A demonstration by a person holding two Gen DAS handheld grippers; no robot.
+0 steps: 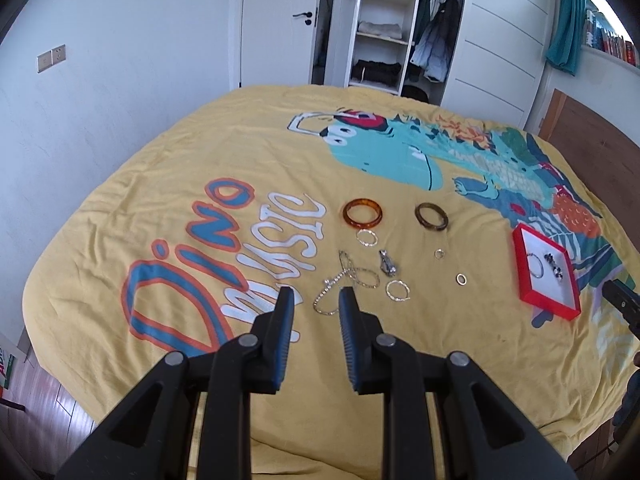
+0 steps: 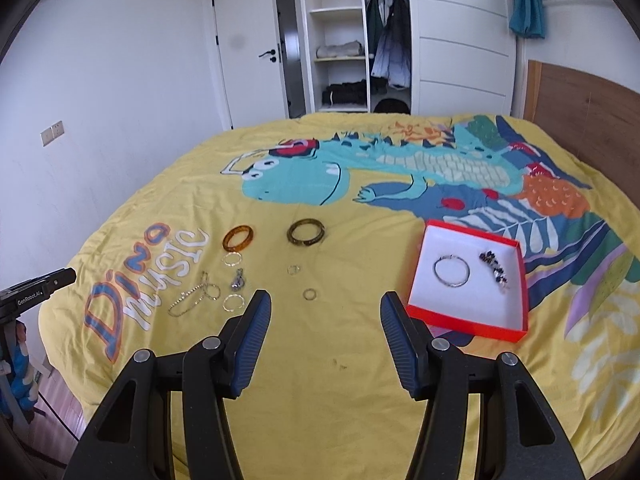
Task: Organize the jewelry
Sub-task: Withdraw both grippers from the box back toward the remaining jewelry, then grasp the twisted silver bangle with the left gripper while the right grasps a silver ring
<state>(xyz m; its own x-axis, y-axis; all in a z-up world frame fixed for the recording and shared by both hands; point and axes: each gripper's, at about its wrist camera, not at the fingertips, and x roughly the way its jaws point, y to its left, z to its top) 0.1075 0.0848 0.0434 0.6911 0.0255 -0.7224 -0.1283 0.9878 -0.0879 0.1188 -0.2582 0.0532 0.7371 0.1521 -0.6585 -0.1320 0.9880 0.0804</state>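
Note:
A red box with a white inside (image 2: 432,318) (image 1: 520,268) lies on the yellow bedspread and holds a silver bangle (image 2: 451,271) and a dark beaded piece (image 2: 495,268). Loose jewelry lies left of it: an amber bangle (image 1: 362,213) (image 2: 237,237), a dark bangle (image 1: 431,217) (image 2: 305,232), a silver chain (image 1: 330,294) (image 2: 188,300), a metal charm (image 1: 387,263), thin hoops (image 1: 398,290) and small rings (image 1: 461,279) (image 2: 310,293). My left gripper (image 1: 316,300) is open, above the bed just short of the chain. My right gripper (image 2: 325,304) is open and empty, between the rings and the box.
The bedspread (image 1: 240,140) has a dinosaur print and covers the whole bed. A white wall is on the left, an open wardrobe (image 1: 384,28) behind, a wooden headboard (image 2: 580,108) on the right. The right gripper's tip shows in the left wrist view (image 1: 620,300).

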